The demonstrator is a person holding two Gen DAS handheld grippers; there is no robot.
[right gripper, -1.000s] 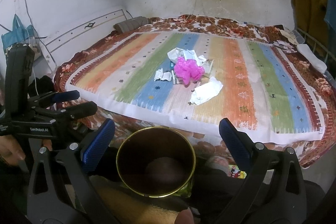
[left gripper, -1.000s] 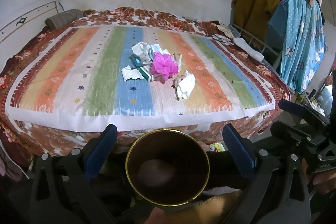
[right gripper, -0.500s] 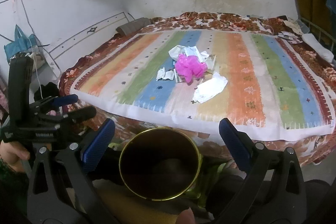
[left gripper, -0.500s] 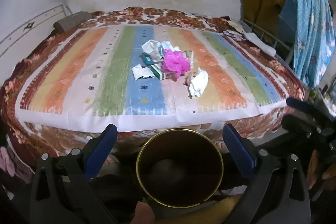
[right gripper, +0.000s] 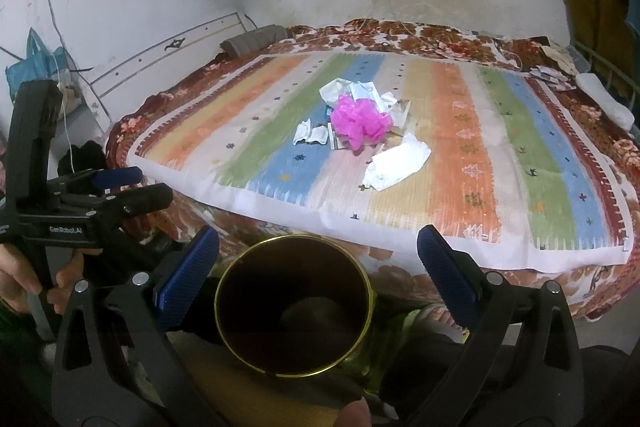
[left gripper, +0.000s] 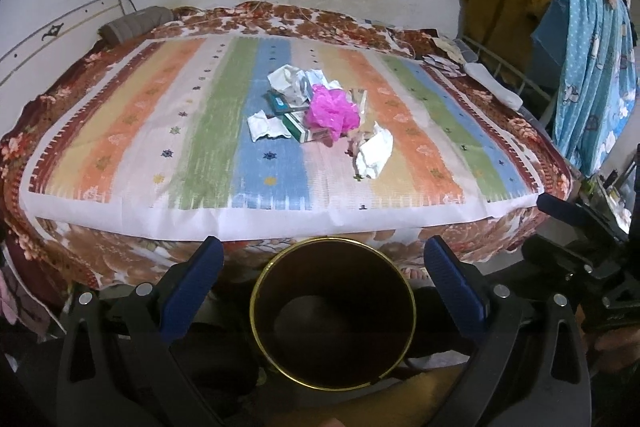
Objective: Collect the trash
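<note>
The bed [left gripper: 120, 131] fills most of both views, covered by a striped mat [left gripper: 132, 143] whose stripes run from the near edge toward the far wall. All places below are given from the pink bag [left gripper: 331, 110], a crumpled ball lying about mid-mat.

The trash is one loose heap around that bag. The white sheet [left gripper: 374, 151] is the largest piece: it lies just nearer than the bag and to its right, with its long axis slanting from near-left to far-right, clearest in the right wrist view [right gripper: 398, 163]. Crumpled paper [left gripper: 289, 79] sits just behind the bag to the left. A green box [left gripper: 298, 127] lies against the bag's left side, its long axis running from far-left to near-right. A small white scrap [left gripper: 266, 125] rests left of the box.

The bin [left gripper: 333, 313], a dark can with a gold rim, stands off the bed's near edge, well nearer than the bag, mouth up.

The left gripper [left gripper: 324, 267] has its blue pads spread wide on either side of the bin's rim, gripping nothing; the heap lies well ahead of it. The right gripper [right gripper: 318, 255] is equally wide and unloaded, with the bag ahead and the bin between its fingers.
</note>
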